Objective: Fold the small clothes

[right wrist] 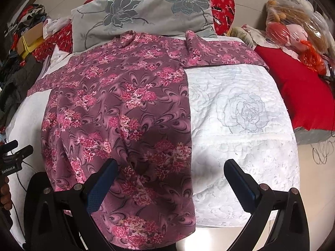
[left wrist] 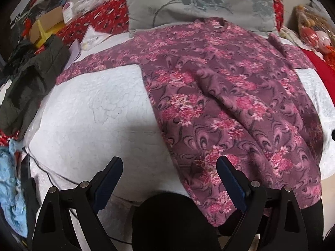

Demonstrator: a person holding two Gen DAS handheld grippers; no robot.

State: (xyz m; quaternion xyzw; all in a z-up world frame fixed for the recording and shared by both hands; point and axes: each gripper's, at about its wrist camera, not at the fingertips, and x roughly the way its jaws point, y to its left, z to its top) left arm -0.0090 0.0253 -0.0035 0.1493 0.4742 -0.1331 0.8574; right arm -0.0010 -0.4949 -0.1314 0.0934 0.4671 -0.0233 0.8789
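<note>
Your floral long-sleeved top [left wrist: 226,96] lies spread flat on the white quilted bedspread [left wrist: 94,115], collar toward the grey flowered pillow [left wrist: 199,2] and touching its lower edge, hem draped over the near edge of the bed. Both sleeves run straight out sideways. Your left gripper [left wrist: 169,169] hangs over the hem's left corner, jaws wide apart and holding nothing; one finger sits over bare quilt, the other over fabric. Your right gripper [right wrist: 170,170] is likewise spread and empty, straddling the top's right side edge.

There's open quilt on both flanks of the garment: a broad bare stretch on the left side, and on the right a bare patch stitched with a rose outline [right wrist: 247,110].

Only the left view gives you the dark olive garment [left wrist: 31,79] heaped at the bed's left edge, the light blue cloth [left wrist: 10,188] below it, and a thin black cable [left wrist: 52,173] trailing across the quilt near your left fingers. A cardboard box [left wrist: 48,18] sits beyond, contents unclear.

Only the right view shows the red cushion [right wrist: 297,94] beside the bed and a clear plastic bag [right wrist: 297,27] with plush toys inside. It also catches your left gripper [right wrist: 12,156] at the frame's left edge.
</note>
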